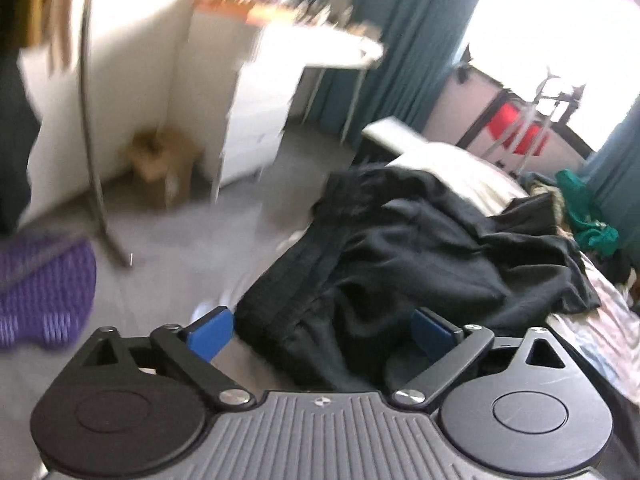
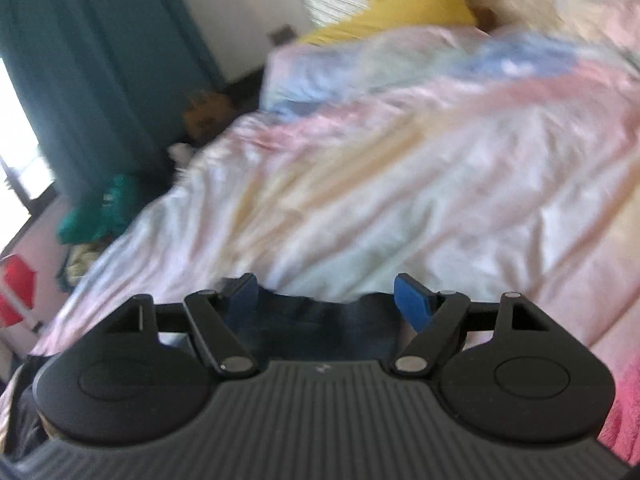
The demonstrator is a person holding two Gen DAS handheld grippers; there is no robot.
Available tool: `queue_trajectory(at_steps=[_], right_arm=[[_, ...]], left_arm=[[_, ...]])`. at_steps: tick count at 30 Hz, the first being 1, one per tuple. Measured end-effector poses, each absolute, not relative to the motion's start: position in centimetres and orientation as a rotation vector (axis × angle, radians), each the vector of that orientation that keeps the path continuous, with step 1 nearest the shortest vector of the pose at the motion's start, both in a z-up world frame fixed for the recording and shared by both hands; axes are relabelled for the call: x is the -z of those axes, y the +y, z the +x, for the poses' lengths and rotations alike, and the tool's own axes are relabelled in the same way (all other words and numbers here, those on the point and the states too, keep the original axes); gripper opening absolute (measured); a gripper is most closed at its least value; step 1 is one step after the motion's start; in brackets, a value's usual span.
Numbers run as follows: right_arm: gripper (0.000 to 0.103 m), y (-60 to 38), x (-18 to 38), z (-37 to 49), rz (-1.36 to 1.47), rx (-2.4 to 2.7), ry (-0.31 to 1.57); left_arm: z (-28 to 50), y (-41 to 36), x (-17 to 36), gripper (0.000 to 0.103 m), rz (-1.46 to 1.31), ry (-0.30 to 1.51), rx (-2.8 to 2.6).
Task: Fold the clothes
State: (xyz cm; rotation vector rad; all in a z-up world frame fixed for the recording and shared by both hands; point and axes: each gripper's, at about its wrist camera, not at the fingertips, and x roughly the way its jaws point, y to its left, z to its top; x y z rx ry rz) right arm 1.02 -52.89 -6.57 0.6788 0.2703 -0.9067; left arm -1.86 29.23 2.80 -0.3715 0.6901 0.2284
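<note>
Both my left gripper [image 1: 322, 330] and right gripper [image 2: 324, 300] stood wide open, holding nothing, over the crumpled black cotton garment [image 1: 420, 240] on the pastel striped duvet [image 2: 400, 184]; soft, limp, light, so I'd pinch the ribbed hem corners.

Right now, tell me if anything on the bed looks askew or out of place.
The black garment lies crumpled in a heap at the bed's edge, part of it hanging over the side. Beyond it, a green garment lies bunched up, unfolded.
</note>
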Motion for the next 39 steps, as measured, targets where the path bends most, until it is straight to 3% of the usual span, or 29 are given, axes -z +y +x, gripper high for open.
queue_trajectory(at_steps=[10,19,29,39], right_arm=[[0.077,-43.0,0.6,4.2,0.48,0.471,0.272],[0.077,-34.3,-0.1,6.1,0.355,0.207,0.27],[0.077,-29.4,2.6,9.8,0.259,0.125,0.314],[0.077,-28.0,4.6,11.4,0.252,0.083,0.357]], left_arm=[[2.2,13.5,-5.8,0.101,-0.171,0.538,-0.035],[7.2,-0.3,-2.8,0.101,0.002,0.476,0.116],[10.6,-0.8,2.9,0.101,0.028,0.483,0.121],[11.3,-1.0,4.7,0.101,0.086,0.476,0.117]])
